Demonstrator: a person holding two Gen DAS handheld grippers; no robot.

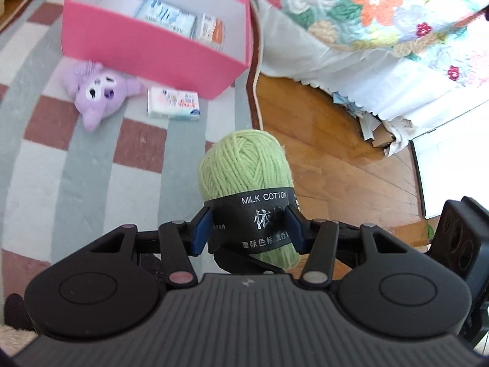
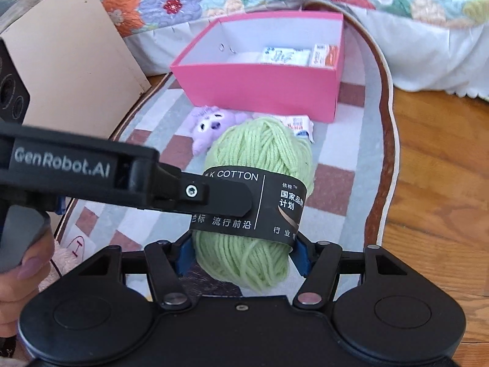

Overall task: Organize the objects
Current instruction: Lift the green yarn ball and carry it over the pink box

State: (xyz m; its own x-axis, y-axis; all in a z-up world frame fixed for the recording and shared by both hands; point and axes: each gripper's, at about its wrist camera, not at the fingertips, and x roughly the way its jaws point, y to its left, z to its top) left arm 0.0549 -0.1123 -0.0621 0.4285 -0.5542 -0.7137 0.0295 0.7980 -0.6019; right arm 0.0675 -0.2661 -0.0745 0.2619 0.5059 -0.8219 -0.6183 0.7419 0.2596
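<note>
Green yarn skein (image 1: 246, 165) is held above the checked rug (image 1: 61, 153), pinched at its black band by both left tool (image 1: 247, 229) and right tool (image 2: 243, 252). Pink box (image 1: 146, 46) sits far side; purple plush (image 1: 97, 91) and tissue pack (image 1: 174, 104) lie near it.

The green yarn ball (image 2: 259, 159) hides part of the tissue pack (image 2: 301, 125); small print on packets in the pink box (image 2: 259, 88) is unreadable.

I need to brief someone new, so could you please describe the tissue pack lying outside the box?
Start at the pink box on the checked rug. In front of its near wall lie a purple plush and the tissue pack. The pack is the flat white rectangle with red and blue print, unlike the fuzzy toy.
</note>
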